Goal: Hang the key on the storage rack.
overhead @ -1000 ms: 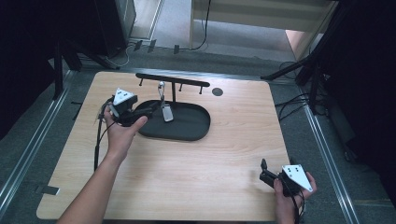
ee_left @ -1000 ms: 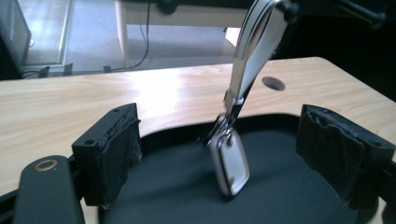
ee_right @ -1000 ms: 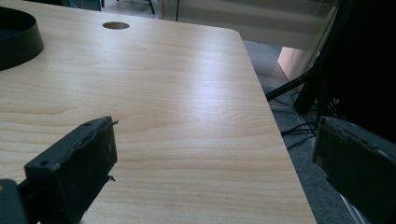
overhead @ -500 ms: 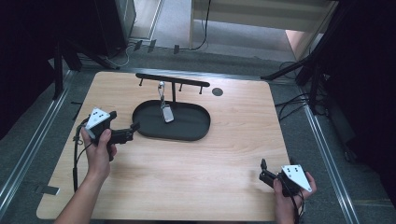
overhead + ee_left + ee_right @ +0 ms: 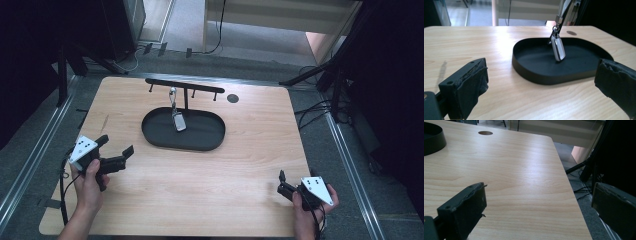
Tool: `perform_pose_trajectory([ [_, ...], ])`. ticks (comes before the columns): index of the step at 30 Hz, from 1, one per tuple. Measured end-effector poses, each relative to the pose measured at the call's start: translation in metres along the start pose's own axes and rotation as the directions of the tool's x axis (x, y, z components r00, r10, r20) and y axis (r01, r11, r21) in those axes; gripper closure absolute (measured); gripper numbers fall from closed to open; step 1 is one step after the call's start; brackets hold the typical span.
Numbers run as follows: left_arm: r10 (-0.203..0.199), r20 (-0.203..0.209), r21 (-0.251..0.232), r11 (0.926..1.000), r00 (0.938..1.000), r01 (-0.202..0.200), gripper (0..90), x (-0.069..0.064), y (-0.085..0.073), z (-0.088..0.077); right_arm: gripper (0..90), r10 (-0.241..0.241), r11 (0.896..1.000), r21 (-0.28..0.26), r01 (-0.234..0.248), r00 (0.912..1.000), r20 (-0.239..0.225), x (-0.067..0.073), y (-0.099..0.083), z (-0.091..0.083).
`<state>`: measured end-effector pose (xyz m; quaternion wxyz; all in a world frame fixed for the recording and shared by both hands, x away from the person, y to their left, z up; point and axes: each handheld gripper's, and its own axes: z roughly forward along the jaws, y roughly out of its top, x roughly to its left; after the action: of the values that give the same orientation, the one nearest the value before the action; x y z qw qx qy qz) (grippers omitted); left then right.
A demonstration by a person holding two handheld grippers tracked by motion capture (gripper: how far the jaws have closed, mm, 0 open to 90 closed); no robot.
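the wooden table [image 5: 200, 190] carries a black oval tray [image 5: 210, 142] toward its 12 o'clock side, with a thin black hanger rack [image 5: 200, 87] rising over it. a silver key fob [image 5: 178, 121] hangs from the rack by its clip, its lower end down inside the tray.

the left gripper [image 5: 114, 155] sits at 8 o'clock of the tray, jaws spread wide and empty, well apart from the fob. the right gripper [image 5: 283, 186] rests at the table's 5 o'clock corner, also spread and empty.

judging by this, the hanging looks done (the hands parked clear). a next move would call for little, perhaps checking that the fob hangs securely.

the left gripper view shows the fob's [image 5: 557, 47] clip and how its tip meets the tray floor, too small to tell from above.
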<state>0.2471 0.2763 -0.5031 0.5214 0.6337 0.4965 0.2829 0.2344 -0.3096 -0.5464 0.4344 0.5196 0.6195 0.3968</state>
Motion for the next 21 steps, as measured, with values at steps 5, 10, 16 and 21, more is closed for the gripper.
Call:
perform_pose_trajectory([
  [5,0.013,-0.019,-0.004,0.9999,0.9997,-0.014,0.0,0.005,-0.011,-0.018,0.0,-0.006,1.000,0.000,0.006,1.0000,0.001,0.001,0.000,0.000],
  [10,-0.013,-0.043,-0.012,0.9998,0.9990,0.013,0.0,0.016,-0.019,-0.034,0.0,-0.008,1.000,0.002,0.008,1.0000,0.003,0.001,0.000,0.000],
  [16,0.008,-0.074,-0.010,0.9999,0.9972,-0.008,0.0,0.030,-0.033,-0.057,0.0,-0.011,1.000,0.002,0.011,0.9999,0.007,0.002,0.000,0.000],
  [21,0.028,-0.108,-0.012,0.9995,0.9937,-0.029,0.0,0.042,-0.045,-0.074,0.0,-0.016,1.000,0.002,0.016,0.9998,0.010,0.002,0.000,0.000],
])
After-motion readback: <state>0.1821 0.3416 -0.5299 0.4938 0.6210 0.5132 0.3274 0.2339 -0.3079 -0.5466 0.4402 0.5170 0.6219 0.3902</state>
